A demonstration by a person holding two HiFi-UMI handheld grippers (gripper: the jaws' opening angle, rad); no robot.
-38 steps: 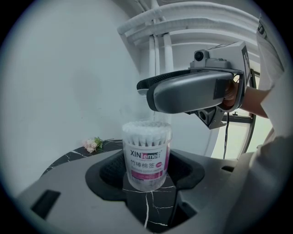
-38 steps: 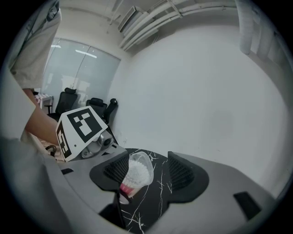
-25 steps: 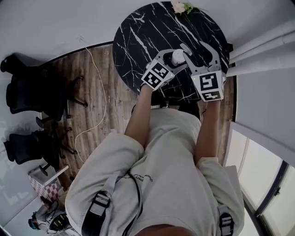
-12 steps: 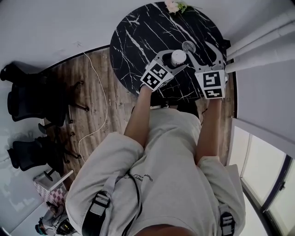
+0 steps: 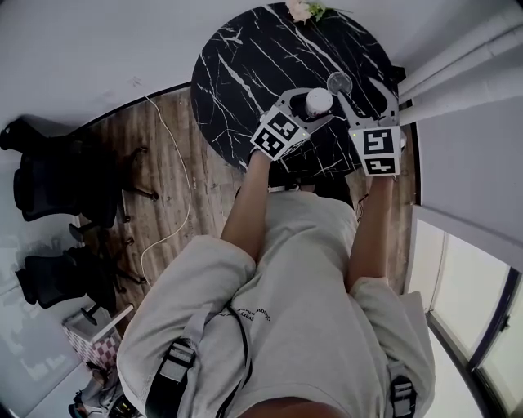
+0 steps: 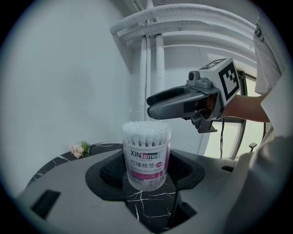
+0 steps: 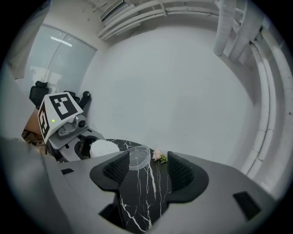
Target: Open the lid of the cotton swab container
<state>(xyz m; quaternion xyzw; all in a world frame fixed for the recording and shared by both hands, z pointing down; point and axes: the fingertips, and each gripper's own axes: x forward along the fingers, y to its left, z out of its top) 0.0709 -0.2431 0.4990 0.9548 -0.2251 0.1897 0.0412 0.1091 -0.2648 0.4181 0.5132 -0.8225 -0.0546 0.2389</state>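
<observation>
Left claw (image 5: 314, 106) clamps the clear cylindrical cotton swab container (image 6: 146, 155), which stands lidless on the round black marble surface (image 5: 253, 65). Right claw (image 7: 147, 171) gapes apart, the clear round lid (image 7: 138, 158) at its left fingertip. White wall (image 5: 82, 49) and wooden floor (image 5: 172, 163) lie beyond.

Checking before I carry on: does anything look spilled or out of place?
Nothing spilled. The cotton swab container stands upright, swabs inside, in the left hand-held gripper. Its clear lid is off, between the right hand-held gripper's open jaws.

Round black marble table (image 5: 245, 49) — a pink flower (image 5: 304, 11) at its far edge.
</observation>
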